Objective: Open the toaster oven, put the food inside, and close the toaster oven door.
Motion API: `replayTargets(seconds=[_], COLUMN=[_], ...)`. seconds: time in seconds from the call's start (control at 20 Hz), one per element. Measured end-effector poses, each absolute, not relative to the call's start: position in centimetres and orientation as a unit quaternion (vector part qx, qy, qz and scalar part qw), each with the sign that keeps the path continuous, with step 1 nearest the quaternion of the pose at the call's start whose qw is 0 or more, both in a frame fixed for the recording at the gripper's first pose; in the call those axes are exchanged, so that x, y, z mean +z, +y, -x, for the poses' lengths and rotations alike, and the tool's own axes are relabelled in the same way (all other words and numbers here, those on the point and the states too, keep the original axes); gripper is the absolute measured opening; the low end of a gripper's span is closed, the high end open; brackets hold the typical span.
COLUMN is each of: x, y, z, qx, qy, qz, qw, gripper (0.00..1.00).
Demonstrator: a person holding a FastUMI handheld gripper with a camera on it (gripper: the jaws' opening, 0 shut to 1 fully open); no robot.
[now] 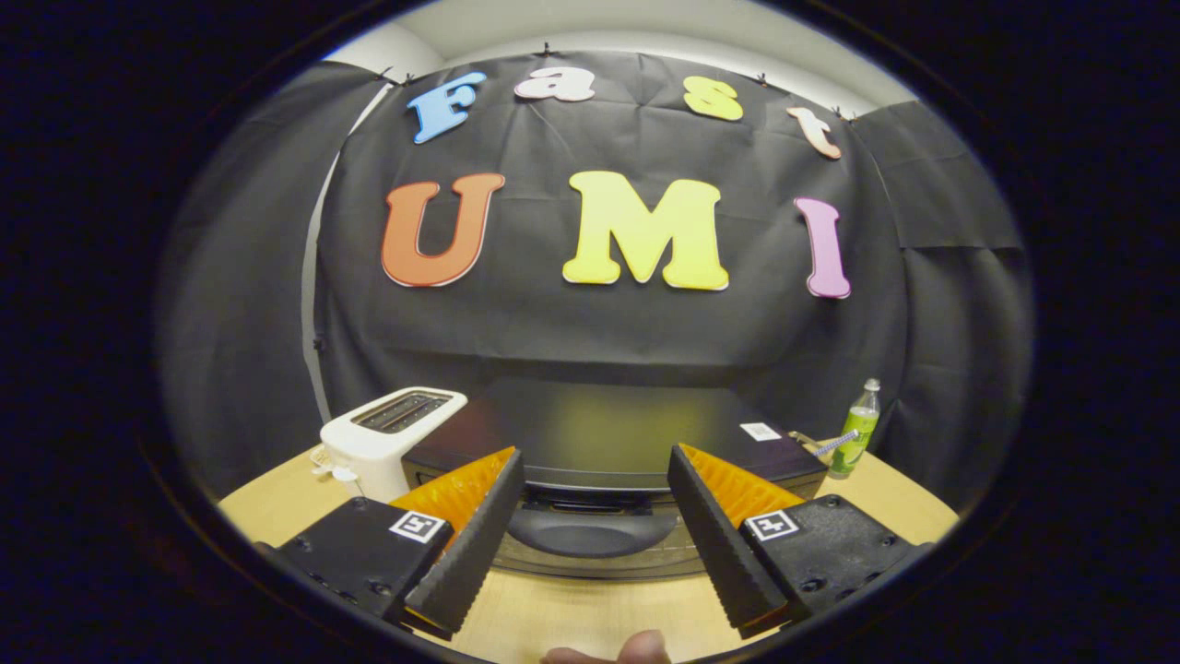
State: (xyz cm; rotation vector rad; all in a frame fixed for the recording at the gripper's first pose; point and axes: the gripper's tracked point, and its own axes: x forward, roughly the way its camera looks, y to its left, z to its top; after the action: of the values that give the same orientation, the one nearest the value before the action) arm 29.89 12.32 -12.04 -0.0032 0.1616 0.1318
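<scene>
Gripper view shows the claw (595, 516) spread wide before the toaster oven's door handle (590, 532); centre, close squarely, then pull down gently.

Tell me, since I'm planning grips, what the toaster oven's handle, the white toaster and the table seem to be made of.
Toaster oven handle, between the open gripper's fingers: likely moulded plastic, dark, smooth and matte. White toaster: probably glossy plastic shell with soft highlights. Table: pale wood or laminate, faint grain showing.

The gripper (595, 470) is held level — fingers (475, 544) spread wide, gripping nothing.
</scene>
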Motion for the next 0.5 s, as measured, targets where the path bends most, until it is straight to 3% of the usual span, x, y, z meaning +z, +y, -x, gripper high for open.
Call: replayTargets(seconds=[0.5], x=[-14.5], y=[12.1], z=[-30.0], qx=[0.046], qy=[0.073], qz=[-0.011], qw=[0.996], gripper=[1.0])
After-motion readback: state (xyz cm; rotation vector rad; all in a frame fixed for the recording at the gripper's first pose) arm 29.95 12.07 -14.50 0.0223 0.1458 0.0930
